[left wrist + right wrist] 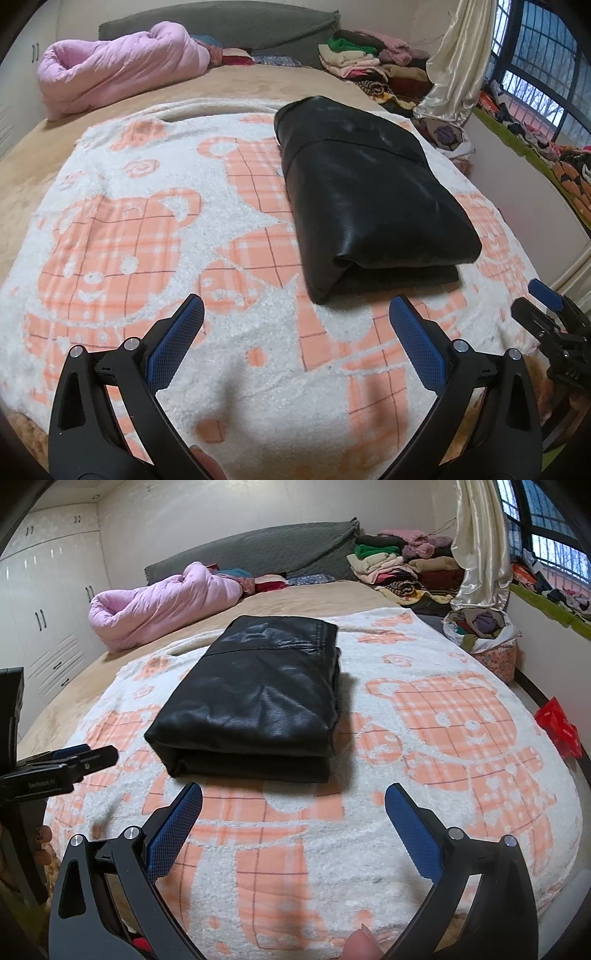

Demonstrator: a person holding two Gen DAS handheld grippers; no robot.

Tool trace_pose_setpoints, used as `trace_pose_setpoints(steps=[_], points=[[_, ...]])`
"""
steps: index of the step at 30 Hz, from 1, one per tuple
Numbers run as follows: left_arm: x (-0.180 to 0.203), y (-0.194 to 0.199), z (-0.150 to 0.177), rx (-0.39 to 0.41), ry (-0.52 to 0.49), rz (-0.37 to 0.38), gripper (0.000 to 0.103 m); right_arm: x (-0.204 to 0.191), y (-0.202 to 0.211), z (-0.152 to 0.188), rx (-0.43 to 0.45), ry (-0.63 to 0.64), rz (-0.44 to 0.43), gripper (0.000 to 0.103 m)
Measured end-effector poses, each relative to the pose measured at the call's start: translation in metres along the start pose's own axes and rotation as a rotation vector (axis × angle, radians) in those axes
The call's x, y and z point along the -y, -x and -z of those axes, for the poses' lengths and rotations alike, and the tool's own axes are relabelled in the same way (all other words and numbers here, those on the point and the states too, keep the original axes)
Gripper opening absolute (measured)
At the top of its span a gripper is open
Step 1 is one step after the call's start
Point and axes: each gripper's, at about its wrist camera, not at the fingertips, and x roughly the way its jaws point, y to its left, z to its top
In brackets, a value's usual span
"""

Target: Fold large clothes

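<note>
A black leather-look garment [362,192] lies folded into a thick rectangle on a white and orange bear-pattern blanket [147,229]; it also shows in the right wrist view [258,698] on the same blanket [443,738]. My left gripper [295,310] is open and empty, held just short of the garment's near edge. My right gripper [293,794] is open and empty, also just short of the near edge. The right gripper shows at the right edge of the left wrist view [546,306]. The left gripper shows at the left edge of the right wrist view [74,760].
A rolled pink quilt [162,602] lies at the far left of the bed. Stacks of folded clothes [399,565] sit at the far right by a grey headboard [258,550]. A basket of clothes [484,635] and a red object [557,727] stand beside the bed on the right.
</note>
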Motion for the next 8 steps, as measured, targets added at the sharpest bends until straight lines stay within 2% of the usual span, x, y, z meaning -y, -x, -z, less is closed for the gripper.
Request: trace_pose_setpoints(steps=[4, 7, 8], points=[[-0.026, -0.008, -0.004, -0.038, 0.050, -0.026, 0.094, 0.020, 0.014, 0.003, 0.036, -0.042, 0.055, 0.099], [-0.068, -0.012, -0.008, -0.060, 0.118, -0.050, 0.094, 0.057, 0.032, 0.010, 0.066, -0.109, 0.142, 0.099], [-0.083, -0.012, -0.011, -0.065, 0.135, -0.067, 0.094, 0.079, 0.043, 0.016, 0.080, -0.147, 0.198, 0.099]])
